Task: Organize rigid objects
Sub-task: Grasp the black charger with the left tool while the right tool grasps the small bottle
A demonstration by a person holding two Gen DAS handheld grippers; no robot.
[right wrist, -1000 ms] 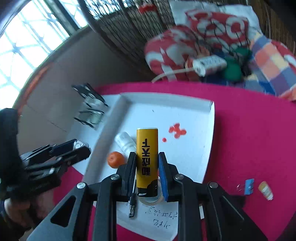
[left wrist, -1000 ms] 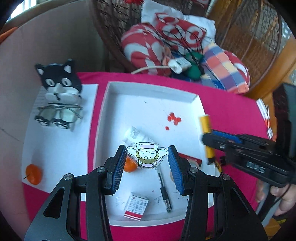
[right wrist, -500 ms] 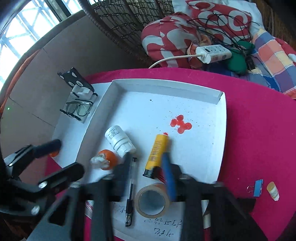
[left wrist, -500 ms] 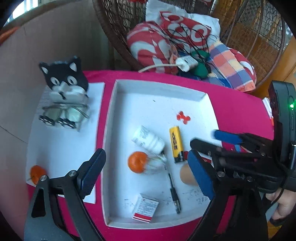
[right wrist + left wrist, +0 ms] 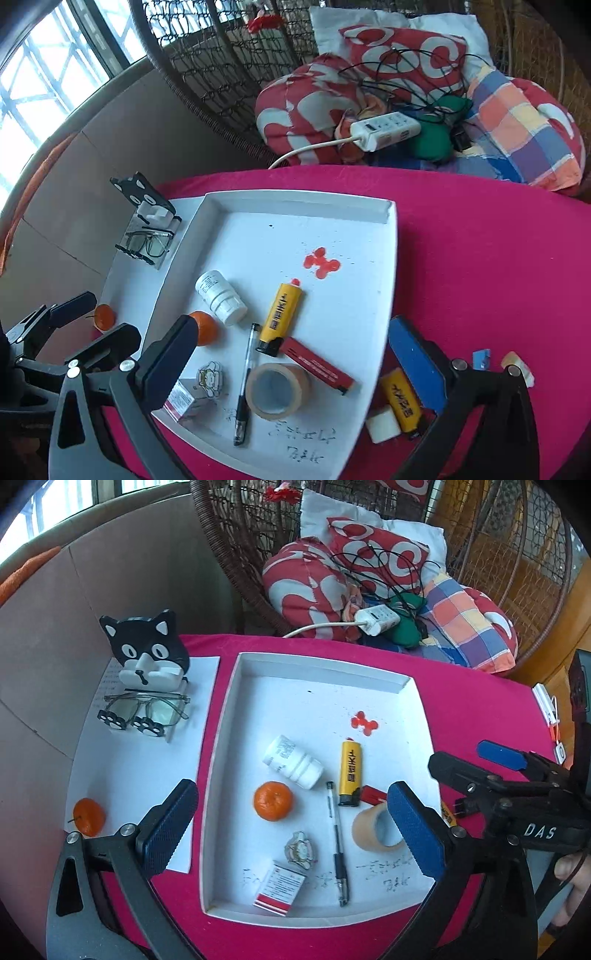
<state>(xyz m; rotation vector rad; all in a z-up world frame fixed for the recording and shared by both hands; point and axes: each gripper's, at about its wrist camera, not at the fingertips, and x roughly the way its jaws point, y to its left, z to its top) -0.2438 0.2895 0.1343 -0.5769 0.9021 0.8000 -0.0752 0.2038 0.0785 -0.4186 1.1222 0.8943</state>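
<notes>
Yellow second lighter (image 5: 400, 400) and white block (image 5: 383, 422) on the desk (image 5: 480, 258) appear only in the right view. Both hand-held grippers, left (image 5: 291, 823) and right (image 5: 295, 354), are spread, holding nothing. Farther, the lighter (image 5: 350, 772) lies inside the tray (image 5: 321, 672), long axis pointing away.

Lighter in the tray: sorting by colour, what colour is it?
Yellow with a black base; the lighter shows best in the right wrist view.

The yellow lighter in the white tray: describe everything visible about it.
The yellow plastic lighter is a slim oblong body with black printed characters along its side and a black cap end. It lies flat on the white tray floor, black end toward the camera, beside the clear pen. Its black end seems to touch the red box. Neither hand-held gripper touches it.
</notes>
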